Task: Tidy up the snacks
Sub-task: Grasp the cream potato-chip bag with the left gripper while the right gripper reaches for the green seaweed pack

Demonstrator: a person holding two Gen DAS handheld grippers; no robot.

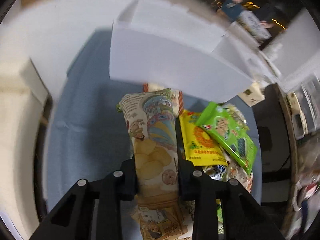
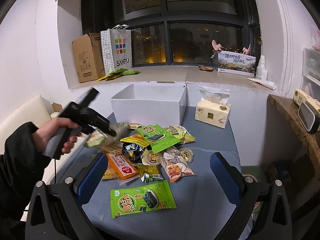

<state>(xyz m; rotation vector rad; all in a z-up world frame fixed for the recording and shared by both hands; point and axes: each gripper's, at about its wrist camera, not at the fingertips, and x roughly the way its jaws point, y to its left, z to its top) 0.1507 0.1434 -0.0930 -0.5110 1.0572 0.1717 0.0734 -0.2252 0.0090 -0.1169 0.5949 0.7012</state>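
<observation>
My left gripper (image 1: 157,172) is shut on a chip bag with a cartoon print (image 1: 154,140) and holds it above the snack pile; in the right wrist view the left gripper (image 2: 112,132) and the chip bag (image 2: 96,138) are blurred at the pile's left edge. The white open box (image 2: 148,108) stands behind the pile, and it also shows in the left wrist view (image 1: 170,64). My right gripper (image 2: 158,170) is open and empty, its blue pads either side of a green seaweed packet (image 2: 143,201) lying on the blue table (image 2: 210,140).
The pile holds a second green packet (image 2: 158,138), an orange packet (image 2: 122,166), a dark round packet (image 2: 132,150) and several others. A tissue pack (image 2: 213,113) sits right of the box. A wooden shelf (image 2: 294,120) lies right; a cream sofa (image 2: 24,112) left.
</observation>
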